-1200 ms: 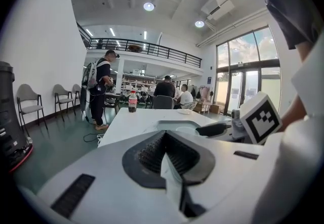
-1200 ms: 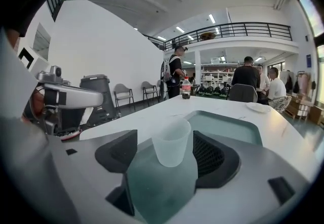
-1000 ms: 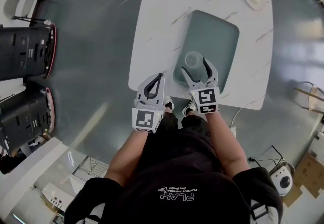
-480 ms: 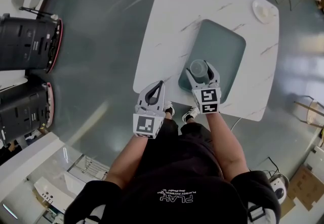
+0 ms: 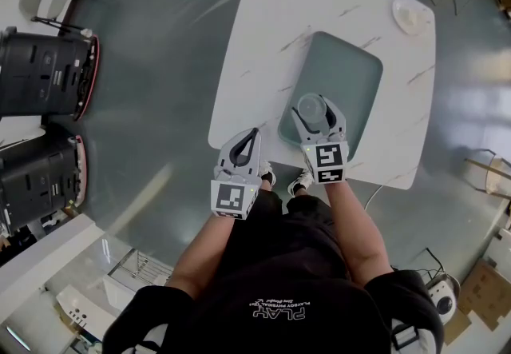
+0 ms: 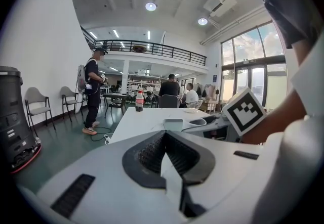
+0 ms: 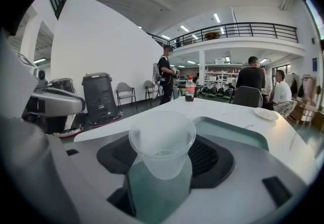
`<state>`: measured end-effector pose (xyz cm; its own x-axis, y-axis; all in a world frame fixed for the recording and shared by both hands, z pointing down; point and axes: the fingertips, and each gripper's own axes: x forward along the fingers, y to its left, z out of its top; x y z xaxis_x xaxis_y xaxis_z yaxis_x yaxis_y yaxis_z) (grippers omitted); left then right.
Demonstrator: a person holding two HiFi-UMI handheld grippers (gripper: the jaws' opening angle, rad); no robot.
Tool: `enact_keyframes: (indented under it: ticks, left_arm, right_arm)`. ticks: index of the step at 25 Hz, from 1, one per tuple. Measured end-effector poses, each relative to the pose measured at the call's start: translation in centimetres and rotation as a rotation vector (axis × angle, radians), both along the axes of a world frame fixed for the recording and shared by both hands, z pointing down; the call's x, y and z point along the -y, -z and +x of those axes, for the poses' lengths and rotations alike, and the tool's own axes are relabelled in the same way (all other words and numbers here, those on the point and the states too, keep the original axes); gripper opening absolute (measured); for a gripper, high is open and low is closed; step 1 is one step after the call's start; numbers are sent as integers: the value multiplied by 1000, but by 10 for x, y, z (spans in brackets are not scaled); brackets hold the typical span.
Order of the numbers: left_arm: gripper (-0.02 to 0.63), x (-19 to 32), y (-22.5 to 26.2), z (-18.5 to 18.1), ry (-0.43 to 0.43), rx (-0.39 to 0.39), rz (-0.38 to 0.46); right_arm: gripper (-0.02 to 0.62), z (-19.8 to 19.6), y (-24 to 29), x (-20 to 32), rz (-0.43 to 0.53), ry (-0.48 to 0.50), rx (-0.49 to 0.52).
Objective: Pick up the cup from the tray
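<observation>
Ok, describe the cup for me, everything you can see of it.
The cup is translucent, frosted-looking plastic, with a flared round rim and a narrower base, apparently empty. It is upright over the near end of the teal tray, between the jaws of the right tool, which sit close on either side. Whether they press it, I can't tell.

The person wears a black T-shirt (image 5: 271, 304) with short sleeves and white letters across the back. The arms (image 5: 355, 228) are bare, with light tan skin. The legs are in black too, and the shoes (image 5: 302, 180) are pale. The left tongs (image 5: 254, 134) and right tongs (image 5: 314, 108) are smooth and grey-white, with black bumpy pads (image 6: 150, 154) inside. Each one has a cube (image 5: 231, 196) with black and white square marks.
</observation>
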<state>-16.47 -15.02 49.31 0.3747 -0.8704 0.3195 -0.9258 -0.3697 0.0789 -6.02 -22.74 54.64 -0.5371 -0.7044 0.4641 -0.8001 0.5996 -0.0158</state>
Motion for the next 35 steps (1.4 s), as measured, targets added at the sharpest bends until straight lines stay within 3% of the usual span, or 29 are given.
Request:
enact_keyframes:
  ticks: [14,28,35]
  left_arm:
    - [3,16,44,41,-98,-4,101]
    - [3,14,93,96,-213,-18,177]
    - [3,5,100,110,-224,-19,184]
  right_arm:
    - [302,53,102,-37,143,-100,47]
    - [299,98,157,-73,235,-183,60]
    - [296,109,173,-71,271,-191,75]
